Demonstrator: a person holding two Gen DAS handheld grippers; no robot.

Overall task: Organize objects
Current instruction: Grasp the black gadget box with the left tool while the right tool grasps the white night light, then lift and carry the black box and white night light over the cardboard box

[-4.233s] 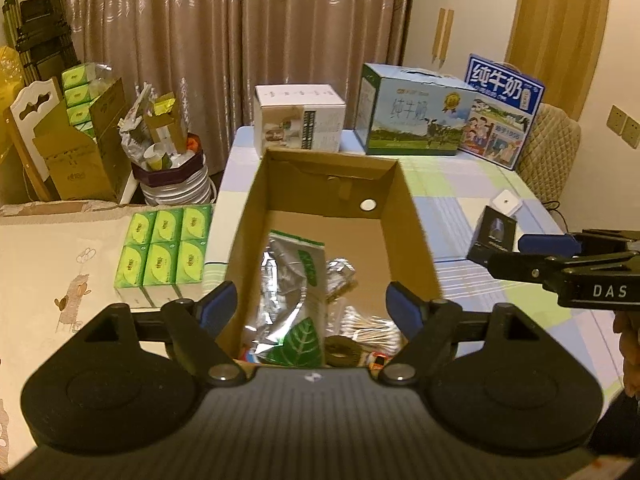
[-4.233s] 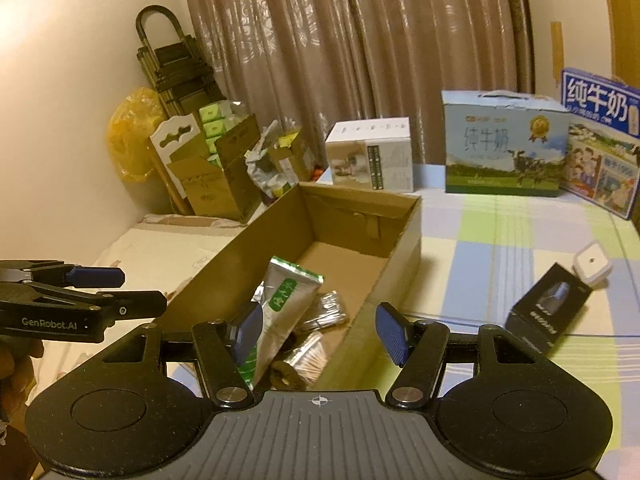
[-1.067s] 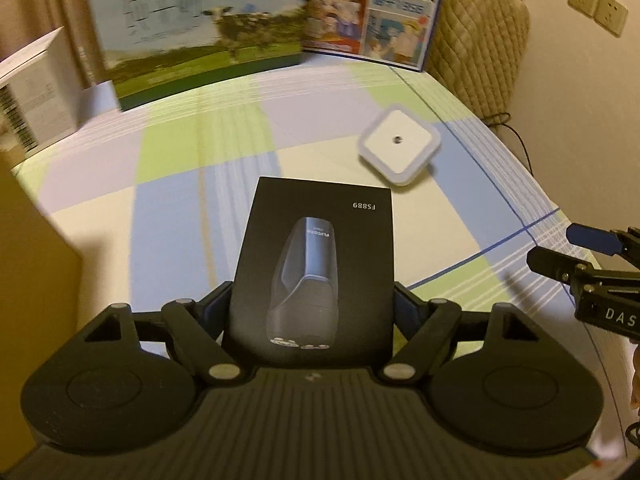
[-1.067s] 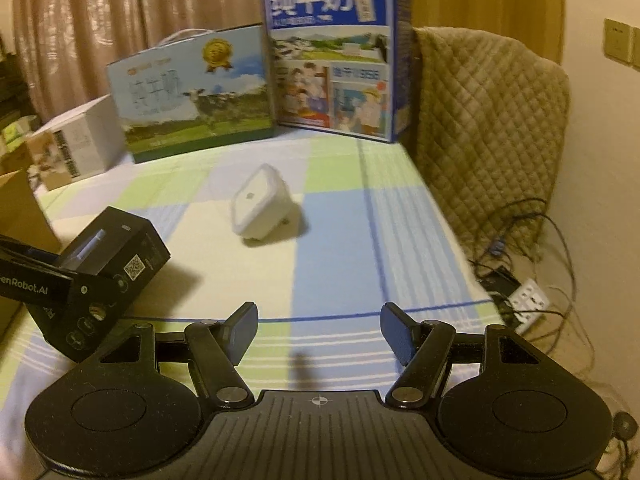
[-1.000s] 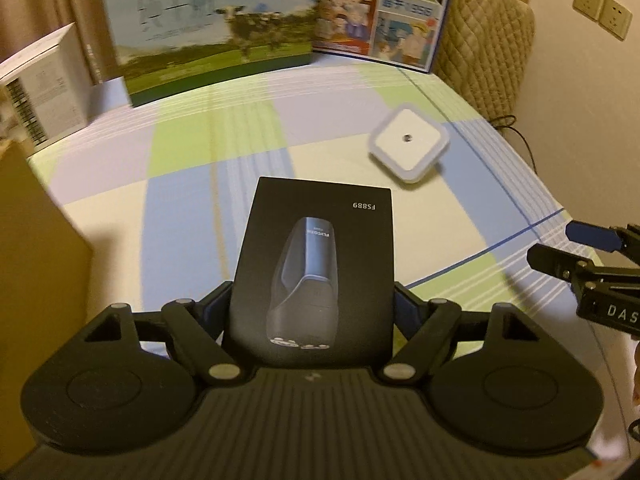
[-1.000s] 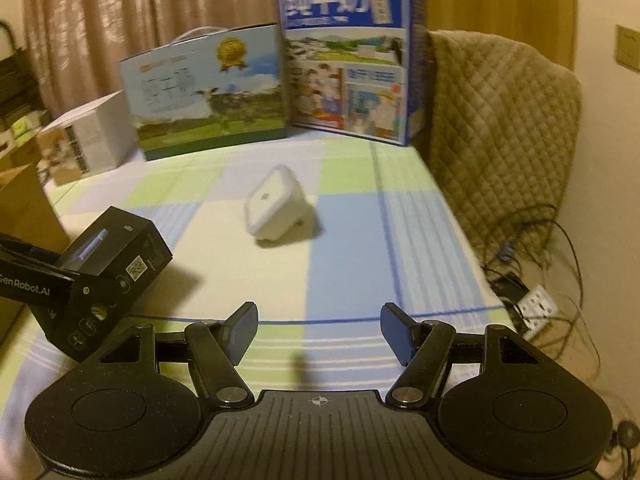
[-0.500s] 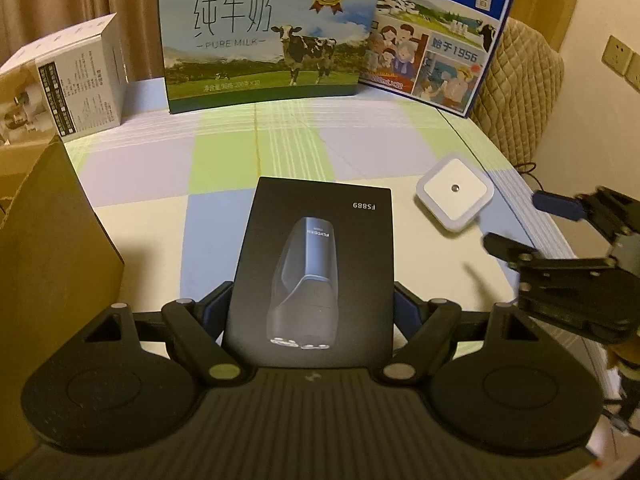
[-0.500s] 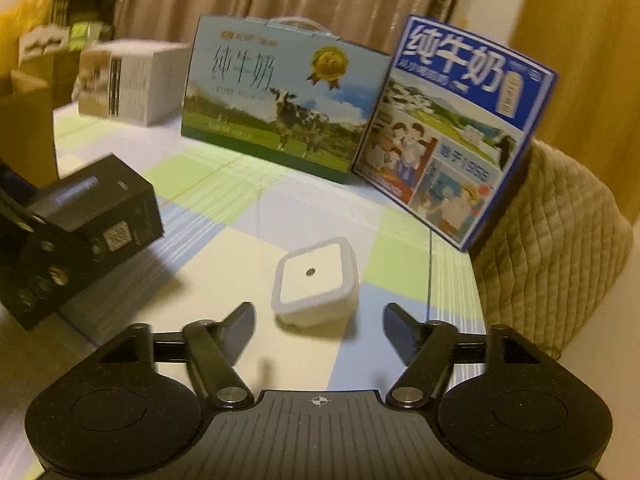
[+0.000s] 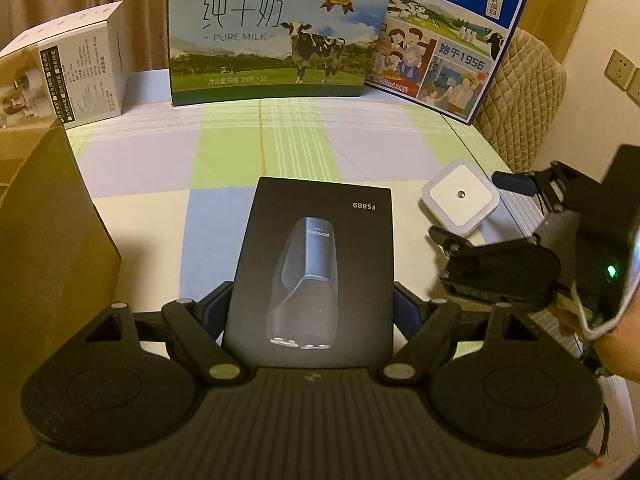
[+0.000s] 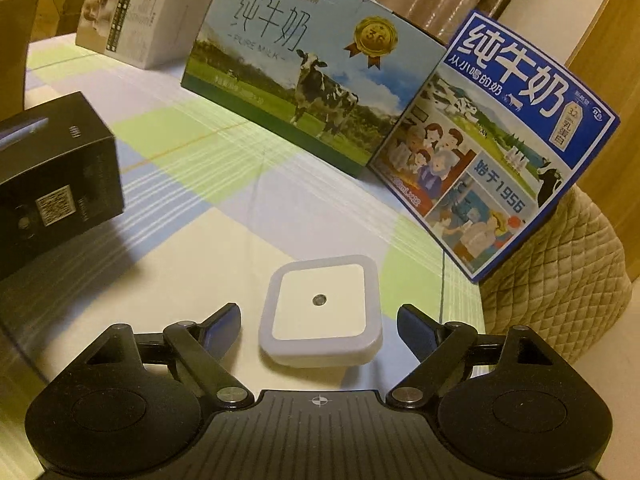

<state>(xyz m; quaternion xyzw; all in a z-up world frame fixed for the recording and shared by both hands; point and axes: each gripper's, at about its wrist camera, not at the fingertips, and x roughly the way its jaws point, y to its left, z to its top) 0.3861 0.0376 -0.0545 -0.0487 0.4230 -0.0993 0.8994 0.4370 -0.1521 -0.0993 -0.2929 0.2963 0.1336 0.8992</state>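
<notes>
Left tool (image 9: pixel 310 312): clamped on the black shaver box (image 9: pixel 312 268), pads against both long sides near its lower end; box fills the centre of the left wrist view, held above the counter (image 9: pixel 152 168), and shows at the left edge of the right wrist view.

Right tool (image 10: pixel 319 330): spread, jaws just closing in, pads either side of the white square night light (image 10: pixel 320 312) and not touching it. In the left wrist view this tool sits at the right edge, a hand (image 9: pixel 608 344) behind it.

White square night light: flat on the counter, lower centre of the right wrist view.

Brown carton (image 9: pixel 44 240): left edge of the left wrist view.

Pure milk carton (image 9: pixel 276 32), blue milk carton (image 9: pixel 448 44), white box (image 9: pixel 68 68): upright along the counter's far side, top of frame.

Quilted chair back (image 10: pixel 560 272): right, behind the blue milk carton.
</notes>
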